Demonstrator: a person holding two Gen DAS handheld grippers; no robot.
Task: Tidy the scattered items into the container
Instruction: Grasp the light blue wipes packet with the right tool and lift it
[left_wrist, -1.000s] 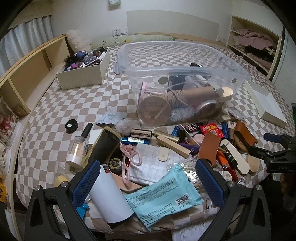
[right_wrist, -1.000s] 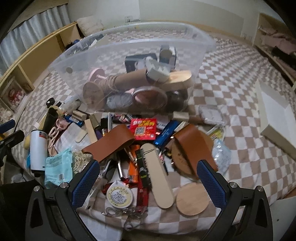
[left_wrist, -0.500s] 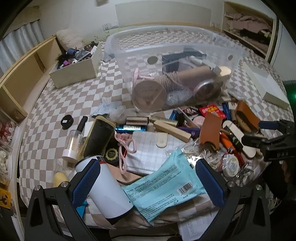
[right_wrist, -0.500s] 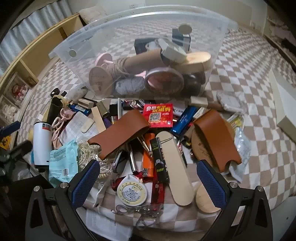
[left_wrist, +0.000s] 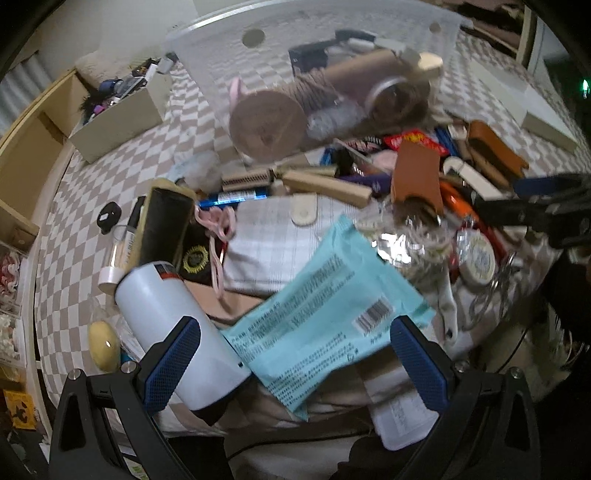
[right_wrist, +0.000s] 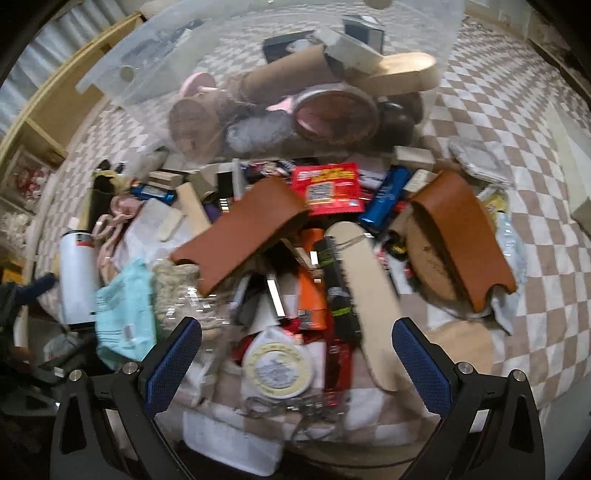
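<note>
Hovering over the near edge of the bed (right_wrist: 498, 122), both grippers stand released, jaws wide and empty. The left gripper (left_wrist: 295, 363) hangs above a teal packet (left_wrist: 325, 325) and a white bottle (left_wrist: 177, 332) that lies on its side just beside it; the bottle's base touches the left pad. A checked cloth (left_wrist: 269, 243), pink scissors (left_wrist: 218, 236) and a black case (left_wrist: 162, 225) lie beyond, toward the bed's left edge. The right gripper (right_wrist: 297, 363) hangs above a round tin (right_wrist: 277, 365), with a pale insole (right_wrist: 369, 295), an orange tube (right_wrist: 312, 280) and keys (right_wrist: 295, 406) crowded around it. Two brown leather sleeves (right_wrist: 243, 232) rest on the heap, one at each side of a red packet (right_wrist: 328, 188). The right gripper also shows at the right margin of the left view, its pads level with the leather pieces.

The clear container (right_wrist: 122, 74) stands at mid-bed directly behind the heap, already holding a twine spool (right_wrist: 192, 122), a cardboard tube (right_wrist: 288, 75) and boxes. A beige box (left_wrist: 118, 122) of small items sits toward the far left corner; a flat white box (left_wrist: 532, 110) lies near the right edge.

Compared with a second ago, both views sit lower and closer to the heap: the teal packet and tin fill more of the frame, the container has shifted toward the top edge, and the picture is blurred. No item has left the bed.
</note>
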